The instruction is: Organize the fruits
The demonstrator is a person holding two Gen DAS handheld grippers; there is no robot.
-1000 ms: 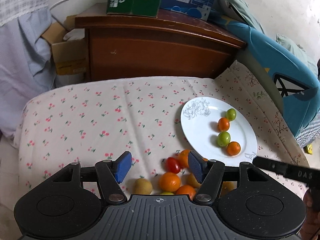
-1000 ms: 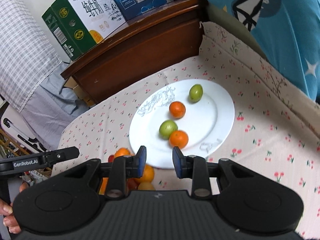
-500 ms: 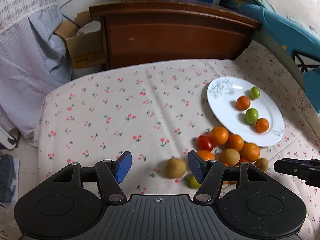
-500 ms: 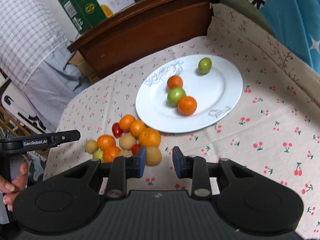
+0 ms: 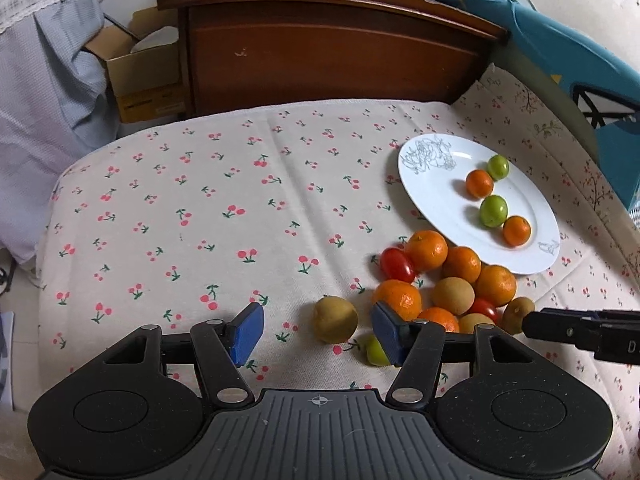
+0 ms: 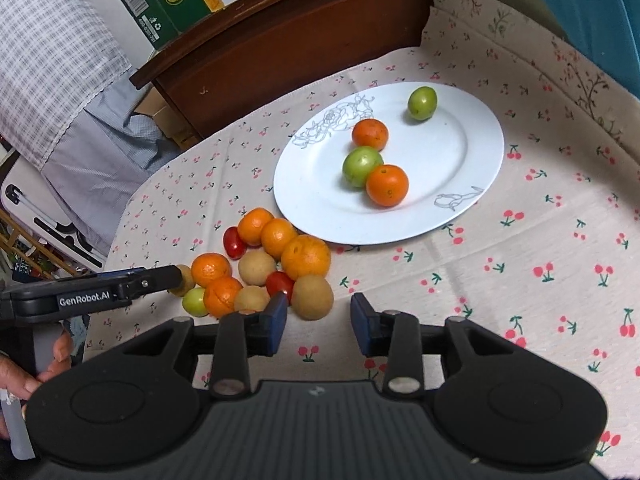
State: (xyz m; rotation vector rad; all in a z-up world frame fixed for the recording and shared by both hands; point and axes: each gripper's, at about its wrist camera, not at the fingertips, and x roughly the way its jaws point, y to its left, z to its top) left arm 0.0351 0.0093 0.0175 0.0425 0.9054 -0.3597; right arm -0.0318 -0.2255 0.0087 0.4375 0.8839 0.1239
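Observation:
A white plate (image 5: pixel 436 208) (image 6: pixel 460 148) on the cherry-print cloth holds two oranges and two green fruits. Beside it lies a pile of oranges (image 5: pixel 426 250) (image 6: pixel 306 258), brown fruits, red tomatoes and a green fruit. A lone brown fruit (image 5: pixel 334 319) lies between the jaws of my left gripper (image 5: pixel 317 332); the jaws are closing, and the pads stand clear of it. My right gripper (image 6: pixel 319 326) hovers at the pile's near edge, jaws opening with nothing between them. Another brown fruit (image 6: pixel 312 296) sits just beyond its left pad.
A dark wooden cabinet (image 5: pixel 332 52) with cartons on top stands behind the bed. A cardboard box (image 5: pixel 140 76) and hanging cloth are at the left, a blue cushion (image 5: pixel 568 60) at the right. A hand (image 6: pixel 24 376) holds the left gripper's handle.
Both grippers have sunk toward the cloth and the fruit pile. The lone brown fruit now lies between the left jaws. The right jaws stand wider apart than before.

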